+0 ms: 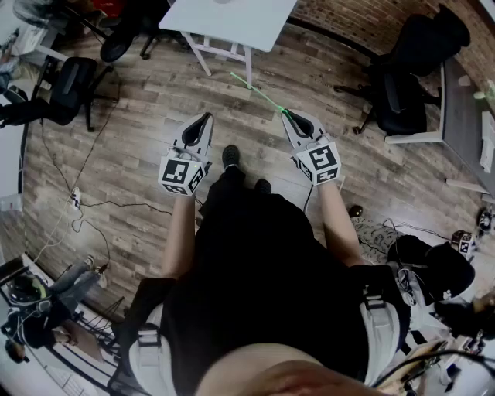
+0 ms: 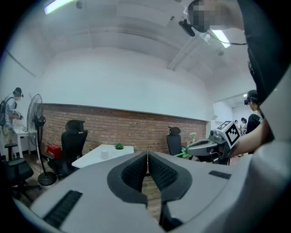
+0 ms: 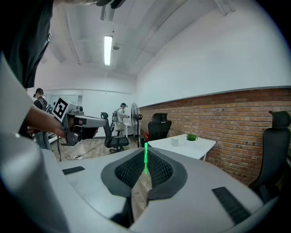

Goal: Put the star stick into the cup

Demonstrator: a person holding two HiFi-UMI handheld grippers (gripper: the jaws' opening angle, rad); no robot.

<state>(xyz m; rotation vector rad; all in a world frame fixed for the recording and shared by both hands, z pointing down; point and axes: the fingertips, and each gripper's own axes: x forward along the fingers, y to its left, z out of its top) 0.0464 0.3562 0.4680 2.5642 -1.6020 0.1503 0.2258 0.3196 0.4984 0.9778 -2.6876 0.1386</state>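
A thin green star stick (image 1: 259,93) juts forward and left from my right gripper (image 1: 287,115), which is shut on its near end. In the right gripper view the stick (image 3: 145,159) stands upright between the ribbed pads. My left gripper (image 1: 203,121) is level with the right one, shut with nothing in it. Its view shows the right gripper (image 2: 203,146) with the stick's green end (image 2: 184,152) at its tip. A small white cup (image 3: 174,142) stands on a white table (image 3: 195,148) ahead, next to a green plant (image 3: 192,137). The left gripper view also shows the cup (image 2: 104,154).
I stand on a wood-plank floor (image 1: 155,85), with the white table (image 1: 228,19) a few steps ahead. Black office chairs (image 1: 406,73) stand to the right and left (image 1: 73,85). Cables (image 1: 77,205) trail over the floor on the left. A brick wall (image 2: 136,129) runs behind the table.
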